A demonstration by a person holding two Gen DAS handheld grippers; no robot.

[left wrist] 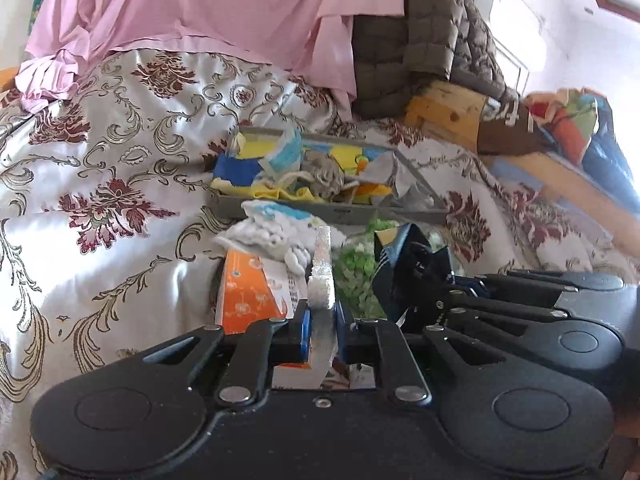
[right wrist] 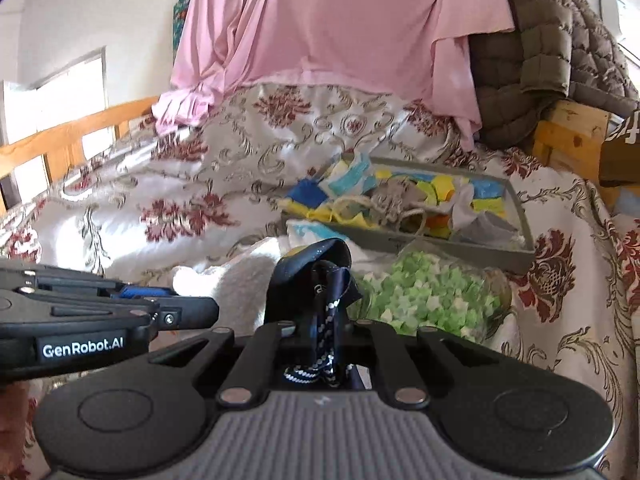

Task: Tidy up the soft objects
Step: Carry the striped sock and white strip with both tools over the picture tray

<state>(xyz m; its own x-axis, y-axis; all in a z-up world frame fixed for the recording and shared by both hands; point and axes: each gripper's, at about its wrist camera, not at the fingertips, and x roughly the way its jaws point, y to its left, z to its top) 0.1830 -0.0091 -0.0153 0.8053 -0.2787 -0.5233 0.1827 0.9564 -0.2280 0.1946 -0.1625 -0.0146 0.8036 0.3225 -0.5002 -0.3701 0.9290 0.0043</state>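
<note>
My left gripper (left wrist: 322,320) is shut on a thin white foam piece (left wrist: 323,276) that stands upright between its pads. My right gripper (right wrist: 320,328) is shut on a dark blue patterned tie (right wrist: 316,276), which bunches up above the fingers; it also shows in the left wrist view (left wrist: 404,268). Both grippers hover side by side over the bed, in front of a grey tray (left wrist: 344,211) filled with colourful cloths and a rope piece (right wrist: 390,200). A bag of green and white paper stars (right wrist: 424,292) lies just before the tray.
An orange tissue pack (left wrist: 248,292) and a white fluffy cloth (left wrist: 272,232) lie under the left gripper on the floral bedspread (left wrist: 100,160). A pink sheet (right wrist: 332,28) and a brown quilted jacket (right wrist: 552,48) hang behind. Wooden bed rails stand left (right wrist: 60,136) and right (left wrist: 448,112).
</note>
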